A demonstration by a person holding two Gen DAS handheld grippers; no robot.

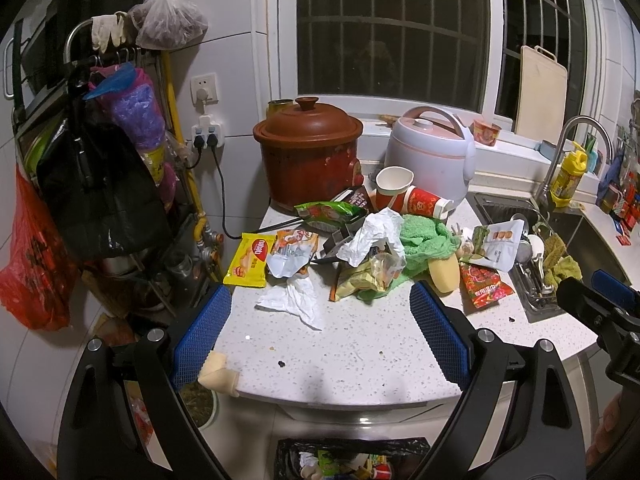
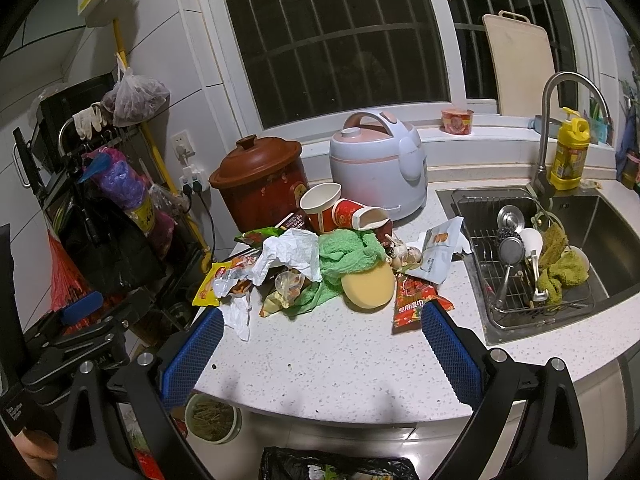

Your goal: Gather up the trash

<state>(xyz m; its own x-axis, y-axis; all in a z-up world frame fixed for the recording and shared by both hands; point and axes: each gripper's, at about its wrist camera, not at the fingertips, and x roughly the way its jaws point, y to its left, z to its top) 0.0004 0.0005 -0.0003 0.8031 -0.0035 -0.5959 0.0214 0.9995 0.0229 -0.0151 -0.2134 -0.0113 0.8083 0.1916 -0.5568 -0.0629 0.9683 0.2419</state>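
A heap of trash lies on the white speckled counter (image 1: 352, 356): a yellow snack packet (image 1: 250, 259), crumpled white paper (image 1: 294, 300), a big white wrapper (image 1: 374, 236), a red packet (image 1: 485, 285), two red paper cups (image 1: 408, 196) and a green cloth (image 1: 426, 242). In the right wrist view I see the same white wrapper (image 2: 290, 254), red packet (image 2: 414, 294), cups (image 2: 340, 212) and a round yellow sponge (image 2: 370, 286). My left gripper (image 1: 320, 320) is open with nothing in it, short of the heap. My right gripper (image 2: 320, 334) is also open and holds nothing. A black-lined bin (image 1: 352, 460) stands below the counter edge.
Behind the heap stand a brown clay pot (image 1: 308, 152) and a white rice cooker (image 1: 434, 152). The sink (image 2: 560, 248) at right holds a wire rack with utensils and cloths. A rack with hanging bags (image 1: 100, 184) stands at the left. A yellow bottle (image 2: 570, 152) sits by the tap.
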